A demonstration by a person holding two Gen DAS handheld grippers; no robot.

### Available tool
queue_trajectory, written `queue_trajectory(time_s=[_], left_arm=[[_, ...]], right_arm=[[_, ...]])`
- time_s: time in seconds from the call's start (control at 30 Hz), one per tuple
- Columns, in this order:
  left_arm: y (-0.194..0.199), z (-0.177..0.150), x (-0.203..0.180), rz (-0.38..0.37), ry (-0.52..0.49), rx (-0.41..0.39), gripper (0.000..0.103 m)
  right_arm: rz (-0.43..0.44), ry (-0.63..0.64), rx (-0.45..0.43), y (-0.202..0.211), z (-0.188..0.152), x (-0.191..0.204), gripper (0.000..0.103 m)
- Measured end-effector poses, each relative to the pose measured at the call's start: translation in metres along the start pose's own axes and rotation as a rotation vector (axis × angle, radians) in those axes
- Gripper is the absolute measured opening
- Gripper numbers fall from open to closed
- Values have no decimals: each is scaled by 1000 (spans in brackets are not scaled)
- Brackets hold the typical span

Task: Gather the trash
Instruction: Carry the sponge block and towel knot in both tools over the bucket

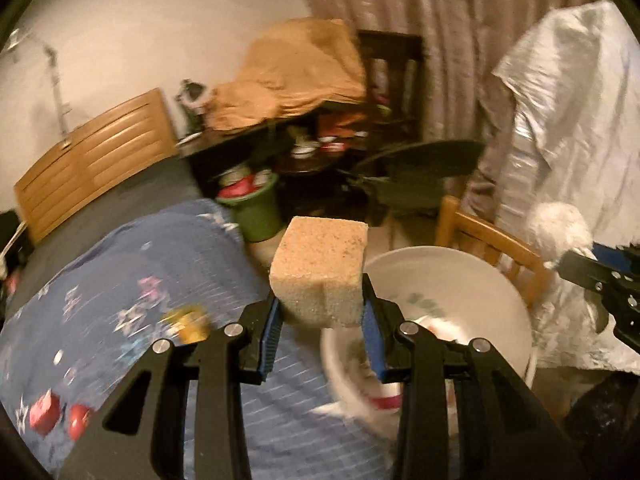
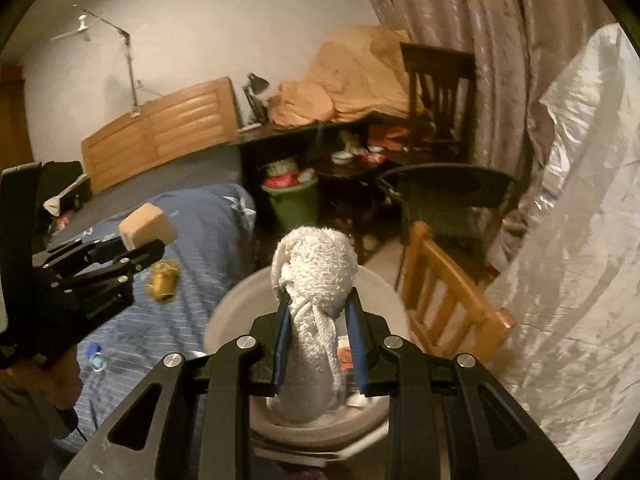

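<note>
- A bed [image 2: 192, 280] with a blue patterned cover fills the left of the room; a brown curtain [image 2: 460, 20] hangs behind.
- A white bucket [image 1: 460, 280] stands beside a wooden chair [image 2: 448, 300].
- Right tongs [image 2: 319, 320] clamp a white cloth [image 2: 316, 268] above the bucket.
- Left tongs [image 1: 320, 316] clamp a tan sponge [image 1: 320, 264] at its rim.
</note>
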State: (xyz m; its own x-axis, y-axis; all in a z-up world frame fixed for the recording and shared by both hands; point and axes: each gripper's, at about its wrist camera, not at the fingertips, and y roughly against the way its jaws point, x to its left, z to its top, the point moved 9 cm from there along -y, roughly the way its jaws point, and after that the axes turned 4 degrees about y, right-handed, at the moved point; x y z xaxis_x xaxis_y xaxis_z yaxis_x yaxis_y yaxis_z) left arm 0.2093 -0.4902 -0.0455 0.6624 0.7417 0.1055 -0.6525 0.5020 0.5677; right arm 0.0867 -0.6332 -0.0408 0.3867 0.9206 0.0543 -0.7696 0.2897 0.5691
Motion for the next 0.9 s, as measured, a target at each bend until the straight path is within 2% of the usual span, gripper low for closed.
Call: queue_trajectory(time_s=[0.17,0.37,0.57,0.9], left_arm=[[-39,-11,-31,-40,-58,74,34],[-56,-32,-43,-59,-88,134,34],[-63,-43,-42,-58,-89,161,34],[-65,-44,-34,-57,-77,171,34]], right_arm=[[8,-4,66,-28,-9,-25,27],[35,-16,123,-55,-34,-21,27],[44,-4,150,-66,-47,-5,27],[52,25,158,-75,-41,10,27]])
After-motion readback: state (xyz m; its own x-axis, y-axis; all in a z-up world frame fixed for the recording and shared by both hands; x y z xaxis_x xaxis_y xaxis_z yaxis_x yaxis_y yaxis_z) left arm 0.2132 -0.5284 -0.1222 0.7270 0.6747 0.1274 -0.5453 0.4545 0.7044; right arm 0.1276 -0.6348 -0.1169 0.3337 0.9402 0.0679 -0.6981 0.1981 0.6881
